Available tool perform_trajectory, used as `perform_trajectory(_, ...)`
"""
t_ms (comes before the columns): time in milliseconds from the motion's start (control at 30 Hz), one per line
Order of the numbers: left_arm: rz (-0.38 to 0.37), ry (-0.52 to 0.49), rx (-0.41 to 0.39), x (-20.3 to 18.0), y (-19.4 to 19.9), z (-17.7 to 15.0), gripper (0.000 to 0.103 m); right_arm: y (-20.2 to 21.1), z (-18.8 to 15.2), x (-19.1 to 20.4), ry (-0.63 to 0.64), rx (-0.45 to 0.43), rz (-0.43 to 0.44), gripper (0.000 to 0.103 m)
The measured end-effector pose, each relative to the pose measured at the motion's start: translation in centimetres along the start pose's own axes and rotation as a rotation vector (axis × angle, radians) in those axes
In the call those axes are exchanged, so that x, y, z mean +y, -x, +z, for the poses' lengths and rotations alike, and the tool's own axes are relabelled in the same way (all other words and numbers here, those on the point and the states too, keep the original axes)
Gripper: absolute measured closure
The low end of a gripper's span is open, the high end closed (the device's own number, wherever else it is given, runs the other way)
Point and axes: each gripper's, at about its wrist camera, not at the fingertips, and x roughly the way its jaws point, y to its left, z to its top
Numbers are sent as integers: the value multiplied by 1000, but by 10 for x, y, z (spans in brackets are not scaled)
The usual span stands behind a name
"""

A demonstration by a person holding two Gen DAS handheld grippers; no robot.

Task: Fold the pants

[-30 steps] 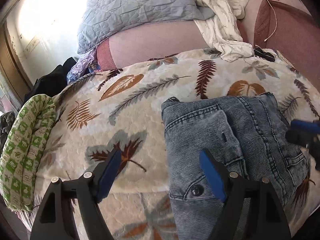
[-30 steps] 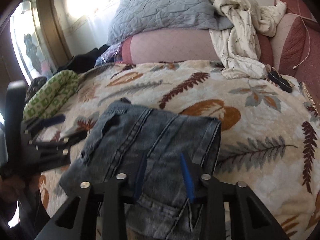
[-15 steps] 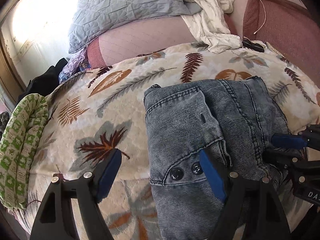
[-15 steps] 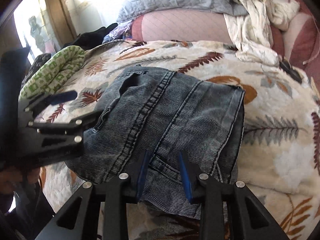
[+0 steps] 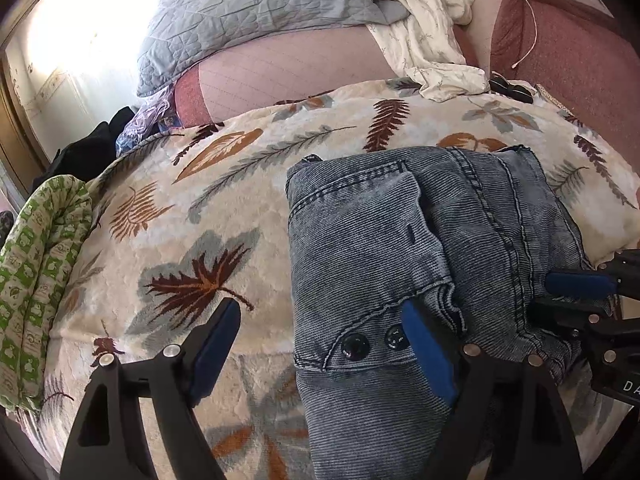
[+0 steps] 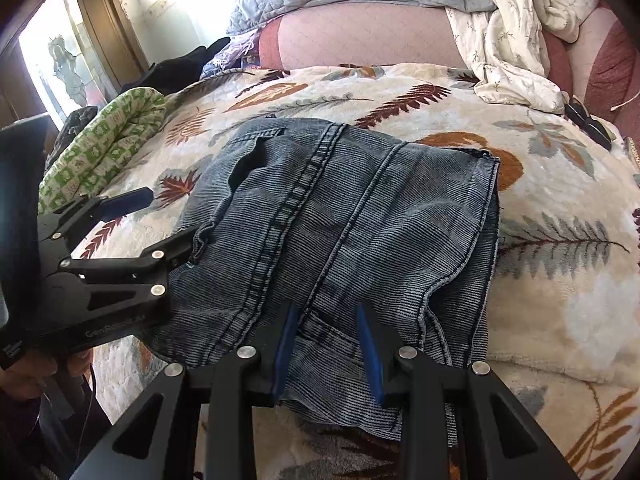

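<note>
Folded blue denim pants [image 5: 400,240] lie on the leaf-print blanket [image 5: 192,240]; they also show in the right wrist view [image 6: 340,220]. My left gripper [image 5: 320,344] is open wide at the pants' near left edge, its right finger [image 5: 428,352] over the waistband by two dark buttons, its left finger over the blanket. My right gripper [image 6: 328,348] is open, the jaws a narrow gap apart, with the pants' near edge lying between them. In the left wrist view it shows at the far right [image 5: 580,288]. The left gripper shows at the left in the right wrist view [image 6: 132,220].
A grey quilted pillow [image 5: 256,12] and a crumpled cream cloth [image 5: 424,40] lie at the back on a pink bolster [image 5: 288,76]. A green-patterned cloth roll [image 5: 36,280] lies at the bed's left edge. Dark clothes [image 5: 92,148] sit at back left. A white cable [image 5: 528,20] hangs over the reddish headboard.
Both grippers shifted slightly around the pants' near edge. The pants lie folded in much the same place. The right gripper's jaws stay a narrow gap apart.
</note>
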Motion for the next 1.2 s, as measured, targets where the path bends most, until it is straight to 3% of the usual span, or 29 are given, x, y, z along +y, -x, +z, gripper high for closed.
perform_trajectory(933,30,30,70,8,-25,-5,2,-9,2,5,42,25,-25,68)
perform_trajectory(1067,-1,56,57,16,-10,0,2,-5,1,5,34,4,-18,69)
perform_trajectory(1200,62,47,-20,23,18,0,2,8,1,1,13,-42,6,68)
